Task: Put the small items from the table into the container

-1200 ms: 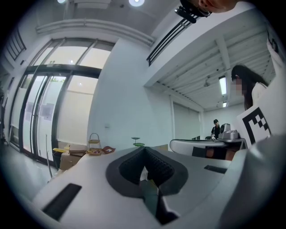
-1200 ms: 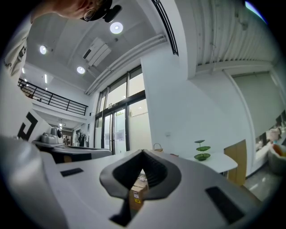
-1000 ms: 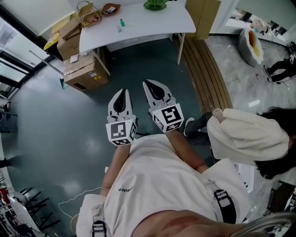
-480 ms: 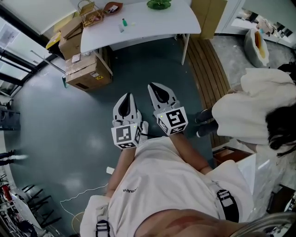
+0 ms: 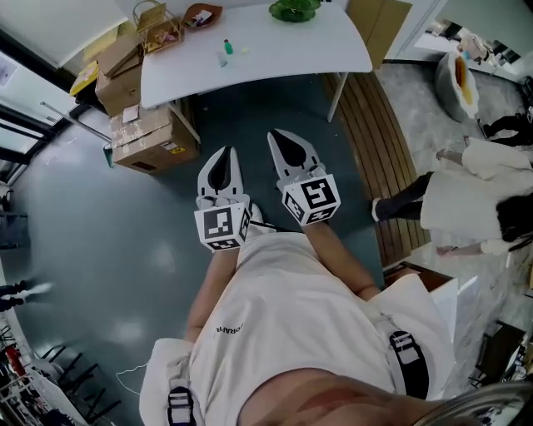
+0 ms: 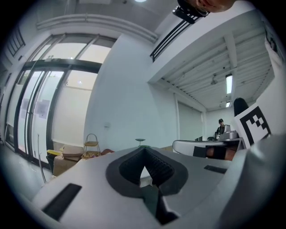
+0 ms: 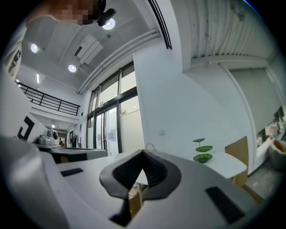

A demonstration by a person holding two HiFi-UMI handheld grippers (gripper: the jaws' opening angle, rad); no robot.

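Bright, even daylight comes to me through the tall windows (image 6: 53,89), and round ceiling lights (image 7: 108,24) glare overhead. The white counter (image 5: 275,46) is nearly washed out; the dark floor (image 5: 100,250) carries a soft sheen. Both gripper views bend hard and go black at the corners, with the nearest surfaces out of focus.

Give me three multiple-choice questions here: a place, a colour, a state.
1. The cardboard boxes are: A on the floor beside the table; B on top of it; C on a chair.
2. The tiered dish is: A red; B green; C blue.
3. The left gripper and right gripper have fingers: A wide open; B holding a cup; C shut, empty.
Key: A, they sit by its left end; B, its plates are green; C, each gripper view shows fingers together, nothing between.
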